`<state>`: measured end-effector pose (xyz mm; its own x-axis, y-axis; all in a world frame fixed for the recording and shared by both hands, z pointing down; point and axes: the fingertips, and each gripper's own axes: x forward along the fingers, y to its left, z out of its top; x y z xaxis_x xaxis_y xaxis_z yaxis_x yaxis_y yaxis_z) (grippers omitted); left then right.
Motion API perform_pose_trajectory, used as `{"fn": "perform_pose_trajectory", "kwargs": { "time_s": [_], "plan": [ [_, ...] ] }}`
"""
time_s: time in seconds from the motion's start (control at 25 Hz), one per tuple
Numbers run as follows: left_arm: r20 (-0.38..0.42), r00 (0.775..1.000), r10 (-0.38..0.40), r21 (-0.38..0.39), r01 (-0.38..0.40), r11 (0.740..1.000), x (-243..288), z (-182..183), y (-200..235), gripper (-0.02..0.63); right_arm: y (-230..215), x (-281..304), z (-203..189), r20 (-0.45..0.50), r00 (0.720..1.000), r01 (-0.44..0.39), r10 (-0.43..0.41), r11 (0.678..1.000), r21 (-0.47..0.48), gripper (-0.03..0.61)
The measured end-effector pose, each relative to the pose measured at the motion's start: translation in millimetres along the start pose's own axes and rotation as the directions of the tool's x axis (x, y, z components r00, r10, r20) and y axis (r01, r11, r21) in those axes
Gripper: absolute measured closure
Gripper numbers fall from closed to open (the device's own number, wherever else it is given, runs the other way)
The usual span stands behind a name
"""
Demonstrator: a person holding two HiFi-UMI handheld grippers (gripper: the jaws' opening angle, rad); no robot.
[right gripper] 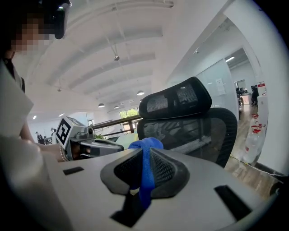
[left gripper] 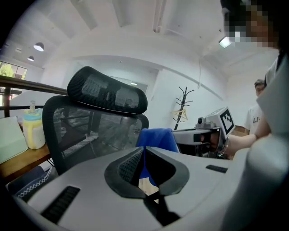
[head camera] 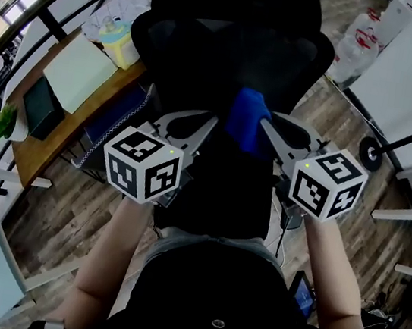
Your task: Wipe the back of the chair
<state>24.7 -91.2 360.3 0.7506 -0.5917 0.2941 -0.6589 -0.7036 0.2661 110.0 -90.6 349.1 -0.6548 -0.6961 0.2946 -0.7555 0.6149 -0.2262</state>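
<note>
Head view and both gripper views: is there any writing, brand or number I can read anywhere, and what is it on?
No text reads clearly in any view.
Marker cubes: black-and-white square patterns, no letters.
Labels on the water jugs: too blurred to read.
Sheet on the glass wall: too small to read.

cloth (head camera: pixel 245 118) in right claw (head camera: pixel 267 123) before chair (head camera: pixel 232 41), left claw (head camera: pixel 209 122) beside, desk (head camera: pixel 53 137) leftward
</note>
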Motion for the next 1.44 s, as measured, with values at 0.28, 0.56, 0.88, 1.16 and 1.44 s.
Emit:
{"fn": "perform_pose_trajectory", "kwargs": {
  "time_s": [0.28,0.56,0.88,1.16,1.44],
  "plan": [
    [0.019,1.0,0.024,-0.054,-0.023,0.998,-1,-5,3,0.589,5,1,2,0.042,0.999,0.003,-0.003,1.0,0.008,0.519],
    [0.019,1.0,0.025,-0.08,-0.023,0.996,-4,-7,5,0.589,14,9,-5,0.053,0.999,0.007,-0.009,0.999,0.046,0.522],
    [-0.015,1.0,0.017,-0.111,-0.018,0.994,-4,-26,2,0.589,25,16,-23,0.038,0.999,-0.015,0.011,0.995,0.1,0.522],
    [-0.021,1.0,0.021,-0.126,-0.023,0.992,-7,-31,4,0.589,29,19,-28,0.013,1.0,-0.025,0.024,0.997,0.079,0.522],
    [-0.017,1.0,0.023,-0.139,-0.025,0.99,-11,-34,3,0.588,29,16,-29,0.008,1.0,-0.028,0.027,0.997,0.078,0.522]
  ]
}}
